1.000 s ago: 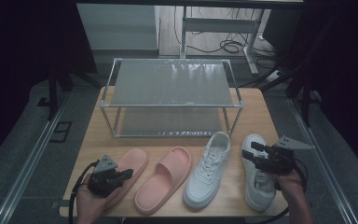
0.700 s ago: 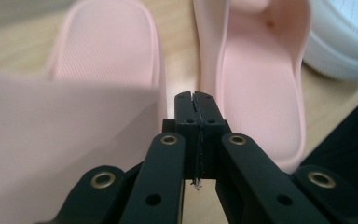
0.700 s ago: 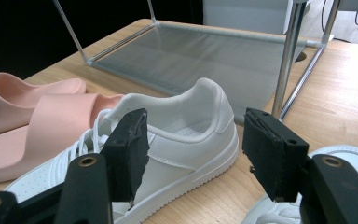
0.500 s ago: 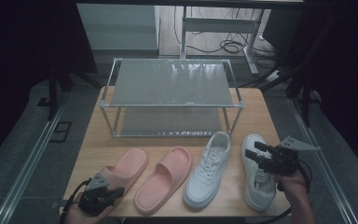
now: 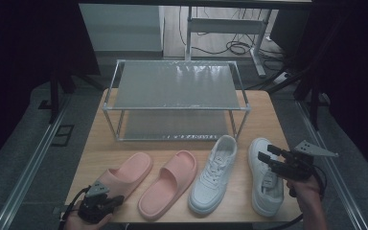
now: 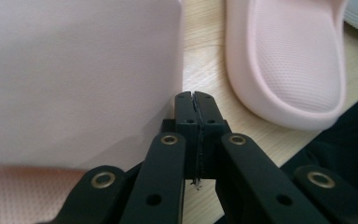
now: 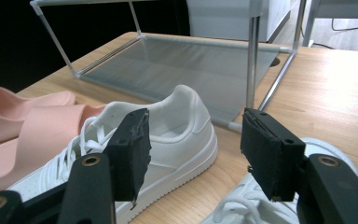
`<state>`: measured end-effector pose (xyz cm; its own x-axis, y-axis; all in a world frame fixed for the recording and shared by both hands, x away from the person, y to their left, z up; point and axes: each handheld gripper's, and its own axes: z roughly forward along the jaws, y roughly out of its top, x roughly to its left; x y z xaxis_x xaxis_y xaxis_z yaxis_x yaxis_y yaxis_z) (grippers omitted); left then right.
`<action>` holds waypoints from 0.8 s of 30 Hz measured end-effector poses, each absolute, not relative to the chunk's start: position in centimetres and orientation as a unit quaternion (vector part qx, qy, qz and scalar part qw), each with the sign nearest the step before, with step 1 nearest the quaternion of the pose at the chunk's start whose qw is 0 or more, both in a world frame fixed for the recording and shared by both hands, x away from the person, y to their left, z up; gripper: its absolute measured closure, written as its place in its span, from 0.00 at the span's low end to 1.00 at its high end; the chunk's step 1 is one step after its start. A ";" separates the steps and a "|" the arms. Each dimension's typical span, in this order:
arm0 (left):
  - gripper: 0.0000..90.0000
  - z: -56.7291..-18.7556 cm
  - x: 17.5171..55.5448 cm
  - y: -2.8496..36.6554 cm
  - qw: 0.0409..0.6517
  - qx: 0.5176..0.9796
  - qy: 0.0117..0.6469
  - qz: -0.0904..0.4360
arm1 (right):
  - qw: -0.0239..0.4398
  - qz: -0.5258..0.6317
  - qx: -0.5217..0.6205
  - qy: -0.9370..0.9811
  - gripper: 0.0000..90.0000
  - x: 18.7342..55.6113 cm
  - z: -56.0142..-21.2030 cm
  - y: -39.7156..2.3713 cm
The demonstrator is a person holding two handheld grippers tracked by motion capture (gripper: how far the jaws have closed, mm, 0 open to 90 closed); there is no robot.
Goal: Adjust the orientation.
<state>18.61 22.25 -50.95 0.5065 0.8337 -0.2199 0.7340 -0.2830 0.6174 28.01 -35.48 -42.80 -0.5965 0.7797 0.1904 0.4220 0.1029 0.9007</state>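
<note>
Two grippers: the clenched left gripper (image 6: 195,95) touches the pink slipper (image 6: 74,79); the right gripper (image 7: 193,154), released, hovers above a white sneaker (image 7: 261,205).

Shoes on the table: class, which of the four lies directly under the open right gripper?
The white sneaker at the far right of the row; the right gripper hovers over it, while its twin lies beside it.
</note>
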 end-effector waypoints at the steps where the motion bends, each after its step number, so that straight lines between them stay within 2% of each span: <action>1: 1.00 -51.0 18.6 22.2 0.342 0.798 0.491 0.073 | 0.170 0.525 0.416 0.723 0.48 28.0 -42.8 -35.5; 13: 1.00 -50.9 20.1 25.0 0.331 0.785 0.517 0.082 | 0.166 0.521 0.412 0.729 0.47 28.1 -43.0 -35.2; 24: 1.00 -51.1 23.1 27.6 0.334 0.767 0.541 0.089 | 0.165 0.516 0.407 0.736 0.48 28.1 -43.3 -34.7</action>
